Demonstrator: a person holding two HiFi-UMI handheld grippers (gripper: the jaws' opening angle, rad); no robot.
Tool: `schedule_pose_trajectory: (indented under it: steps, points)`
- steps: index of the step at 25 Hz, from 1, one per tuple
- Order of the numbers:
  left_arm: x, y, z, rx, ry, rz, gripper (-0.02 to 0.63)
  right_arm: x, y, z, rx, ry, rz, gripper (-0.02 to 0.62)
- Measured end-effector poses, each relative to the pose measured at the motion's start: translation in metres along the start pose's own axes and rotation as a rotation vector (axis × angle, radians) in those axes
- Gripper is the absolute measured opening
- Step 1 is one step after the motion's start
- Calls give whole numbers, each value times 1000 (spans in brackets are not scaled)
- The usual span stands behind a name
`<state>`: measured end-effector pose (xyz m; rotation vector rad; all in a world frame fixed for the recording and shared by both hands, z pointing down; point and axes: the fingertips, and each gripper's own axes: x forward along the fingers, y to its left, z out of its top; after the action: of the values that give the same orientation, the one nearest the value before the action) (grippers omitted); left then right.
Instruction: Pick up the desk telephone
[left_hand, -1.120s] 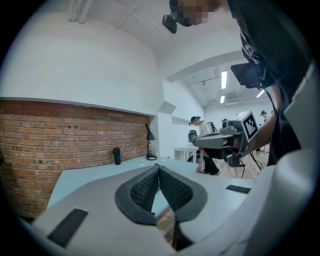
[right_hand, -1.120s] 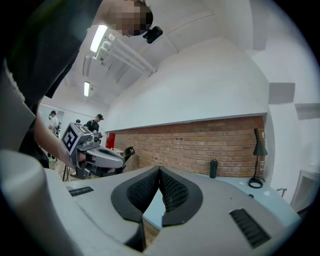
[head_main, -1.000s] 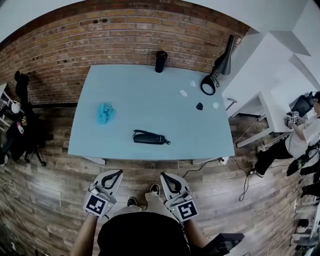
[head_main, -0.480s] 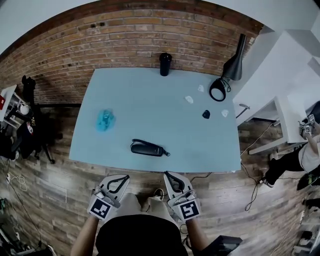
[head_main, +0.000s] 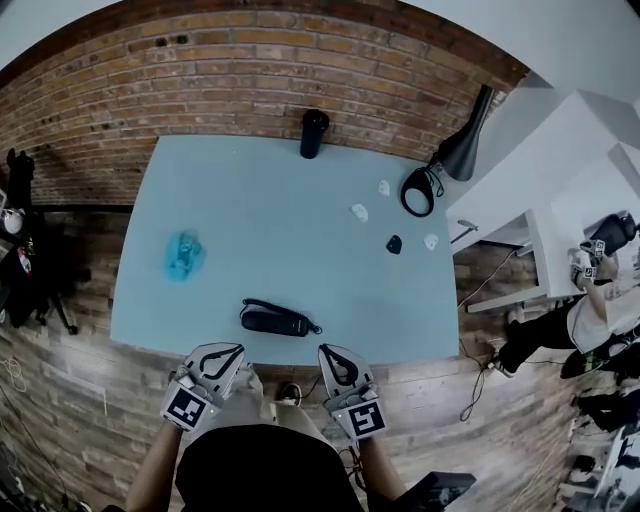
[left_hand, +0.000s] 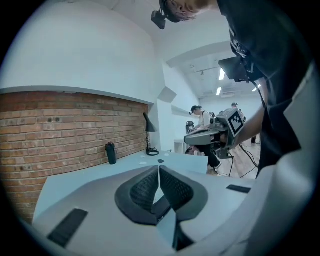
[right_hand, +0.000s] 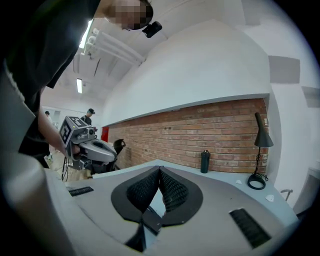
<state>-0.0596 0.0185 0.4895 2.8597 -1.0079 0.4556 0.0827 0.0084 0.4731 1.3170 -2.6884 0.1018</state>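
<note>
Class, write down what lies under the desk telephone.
Only the pale blue table shows under the desk telephone, which lies flat near its front edge. The patch directly beneath it is covered.

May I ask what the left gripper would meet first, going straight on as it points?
Probably the left end of the desk telephone, just past the near edge of the table; depth is unclear.

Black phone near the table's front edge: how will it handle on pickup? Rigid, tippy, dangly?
The telephone looks like a rigid moulded bar, so probably no flex. It lies long and flat on the table, so it likely won't roll, though an off-centre grip may let it tilt. The short cord at its right end looks loose and may trail.
</note>
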Motion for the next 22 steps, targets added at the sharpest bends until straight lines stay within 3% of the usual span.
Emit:
schedule_pose_trajectory:
  steps: [4,10,15,22]
  points:
    - [9,39,-2,-29,-16,-41,3,30,-14,3,-40,72,-44,18]
    - [19,77,-4,28,-47,-145,5,73,-14,-6,-65,162,-49,20]
    - [30,74,-26,129,25,-213,15,79,-13,-38,-86,249,-12,26]
    - [65,62,-48,140,168,-274,141,86,-23,-95,-130,423,155,101]
